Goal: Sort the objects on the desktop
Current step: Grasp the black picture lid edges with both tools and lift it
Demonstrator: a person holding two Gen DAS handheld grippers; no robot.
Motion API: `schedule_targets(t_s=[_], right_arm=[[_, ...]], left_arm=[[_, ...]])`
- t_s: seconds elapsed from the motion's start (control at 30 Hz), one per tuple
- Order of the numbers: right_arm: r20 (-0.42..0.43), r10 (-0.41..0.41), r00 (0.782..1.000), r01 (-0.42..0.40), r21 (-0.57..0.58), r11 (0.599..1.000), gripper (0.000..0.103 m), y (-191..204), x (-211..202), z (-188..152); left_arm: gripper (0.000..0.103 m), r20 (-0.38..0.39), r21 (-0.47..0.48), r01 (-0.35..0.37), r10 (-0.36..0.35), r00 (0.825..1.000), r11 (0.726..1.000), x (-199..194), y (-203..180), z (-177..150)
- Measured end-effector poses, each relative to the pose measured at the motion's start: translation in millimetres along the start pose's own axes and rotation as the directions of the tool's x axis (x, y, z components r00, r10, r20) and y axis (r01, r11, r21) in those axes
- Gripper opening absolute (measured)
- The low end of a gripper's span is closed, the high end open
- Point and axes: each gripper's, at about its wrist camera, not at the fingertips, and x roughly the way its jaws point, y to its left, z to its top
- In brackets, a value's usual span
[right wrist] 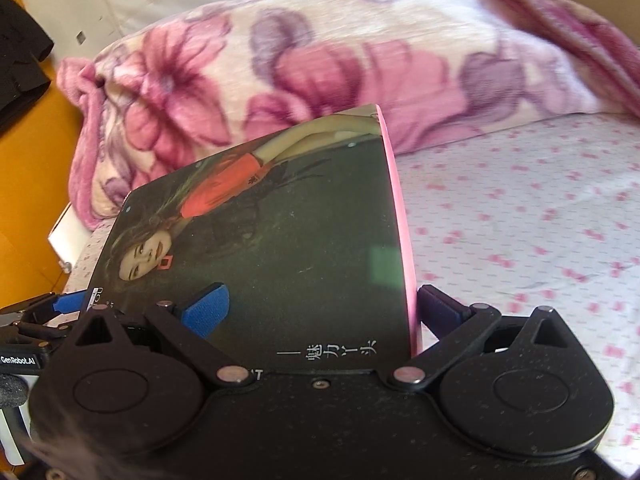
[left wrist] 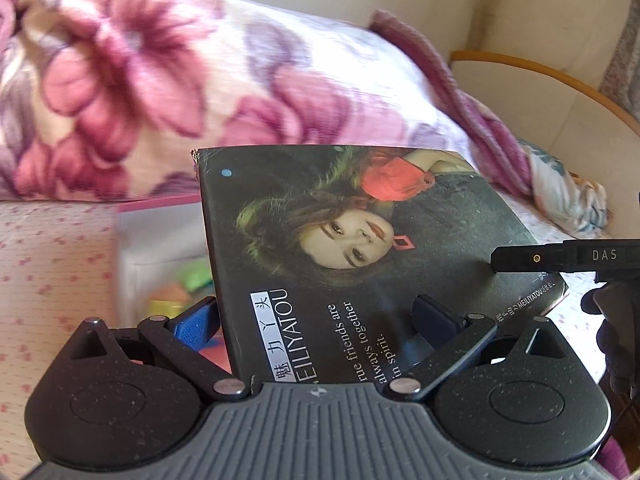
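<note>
Your left gripper (left wrist: 316, 316) is clamping the near edge of the dark lid (left wrist: 360, 248) — one blue pad (left wrist: 196, 320) is pressing from beneath, the other finger is lying on the printed top. Your right gripper (right wrist: 320, 312) is gripping the same lid (right wrist: 280, 232) at its pink-edged side, its fingers closed on either face. You are holding the lid tilted above the bed sheet (right wrist: 520, 220), in front of the floral blanket (left wrist: 200, 72). To the lid's left in the left wrist view, a pink-rimmed box (left wrist: 160, 236) is sitting open on the sheet; it is holding coloured blocks (left wrist: 180, 288) — green, orange and yellow — though blur is hiding their exact shape and number. The right gripper's black body is showing at the right edge of that view, just beside the lid.
</note>
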Motion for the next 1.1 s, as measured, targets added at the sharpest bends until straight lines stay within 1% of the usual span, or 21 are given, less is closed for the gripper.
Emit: schedule_targets(t_s=[0.23,0.47,0.57,0.7,1.1], right_arm=[[-0.018,0.024,1.0,-0.024,-0.015,1.0,0.102,44,39,7],[-0.026,0.02,0.999,-0.021,-0.034,0.999,0.102,71,69,12],[-0.033,0.012,0.999,-0.013,-0.039,0.999,0.102,78,80,15],[-0.047,0.002,0.999,-0.004,-0.041,0.999,0.102,83,94,16],[-0.057,-0.026,0.998,0.023,-0.047,0.999,0.102,72,112,20]], left_arm=[[0.102,0.003,-0.025,-0.025,0.025,1.0,0.999,7,61,-10],[0.102,0.007,-0.033,-0.02,0.021,1.0,0.999,18,102,-10],[0.102,0.003,-0.029,-0.022,0.022,1.0,0.999,27,113,-9],[0.102,-0.003,-0.06,-0.015,0.015,1.0,0.998,39,126,-12],[0.102,-0.018,-0.12,0.025,-0.028,0.999,0.992,75,143,-19]])
